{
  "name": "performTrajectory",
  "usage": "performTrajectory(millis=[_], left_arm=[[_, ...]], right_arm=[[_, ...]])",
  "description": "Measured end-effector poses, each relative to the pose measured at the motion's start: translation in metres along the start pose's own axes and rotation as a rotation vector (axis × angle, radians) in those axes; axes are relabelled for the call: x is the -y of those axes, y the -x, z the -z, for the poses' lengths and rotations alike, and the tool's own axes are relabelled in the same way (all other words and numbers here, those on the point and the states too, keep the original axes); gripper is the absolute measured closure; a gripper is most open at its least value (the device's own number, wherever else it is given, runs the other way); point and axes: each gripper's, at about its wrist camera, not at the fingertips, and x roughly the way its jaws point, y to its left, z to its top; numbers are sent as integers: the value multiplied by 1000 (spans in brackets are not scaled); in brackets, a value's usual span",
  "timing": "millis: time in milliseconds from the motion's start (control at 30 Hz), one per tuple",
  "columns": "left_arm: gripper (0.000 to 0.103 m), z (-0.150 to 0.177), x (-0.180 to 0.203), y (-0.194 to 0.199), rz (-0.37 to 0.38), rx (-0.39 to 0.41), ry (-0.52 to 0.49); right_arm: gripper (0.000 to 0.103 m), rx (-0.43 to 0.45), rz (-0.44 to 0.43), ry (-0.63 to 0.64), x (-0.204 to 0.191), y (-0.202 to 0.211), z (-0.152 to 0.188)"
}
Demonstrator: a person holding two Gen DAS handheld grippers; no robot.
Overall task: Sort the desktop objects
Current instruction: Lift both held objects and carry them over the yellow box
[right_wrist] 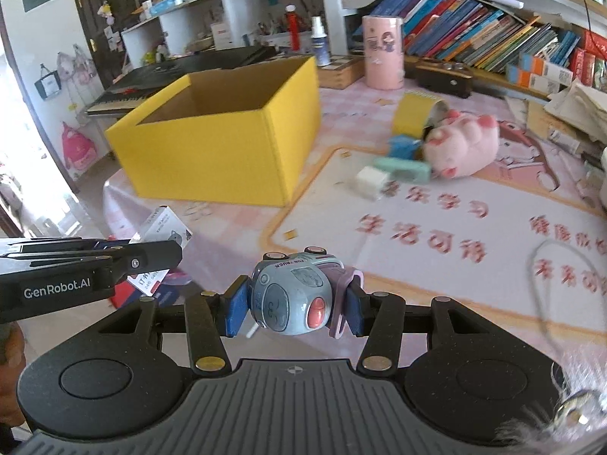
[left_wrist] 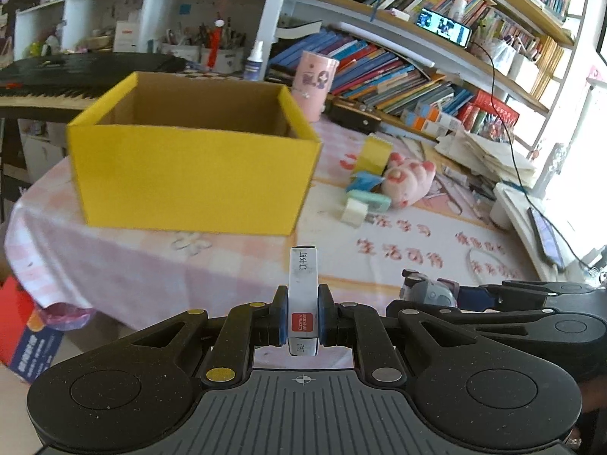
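Both views are fisheye cameras mounted just behind a hand-held gripper, each looking forward and downward along its fingers. The left wrist view faces the yellow box nearly head-on, with the bookshelf curving off to the right. The right wrist view stands further right and sees the same yellow box at an angle from its corner. They share the pink tablecloth, the plush toy and each other's gripper at the frame edge.

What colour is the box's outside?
Yellow, with a plain brown inside; the box shows best in the right wrist view.
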Motion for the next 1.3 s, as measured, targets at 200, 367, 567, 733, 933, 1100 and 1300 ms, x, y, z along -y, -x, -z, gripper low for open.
performTrajectory(millis=[200, 367, 567, 733, 933, 1100, 1300], left_arm=[[89, 14, -23, 25, -27, 10, 8], [89, 20, -38, 41, -43, 29, 28], [89, 24, -48, 53, -49, 56, 51], [89, 26, -53, 59, -45, 72, 67], [89, 26, -54, 60, -35, 80, 67], [89, 27, -54, 61, -29, 83, 61], [89, 27, -54, 61, -30, 82, 60]], right_arm=[[55, -1, -41, 12, -36, 1, 13], [55, 3, -68, 44, -60, 3, 16], [55, 2, -85, 93, -78, 4, 16], [55, 3, -89, 122, -85, 5, 16], [55, 6, -84, 128, -89, 8, 17], [55, 8, -80, 127, -90, 10, 17], [55, 7, -82, 126, -91, 9, 17]])
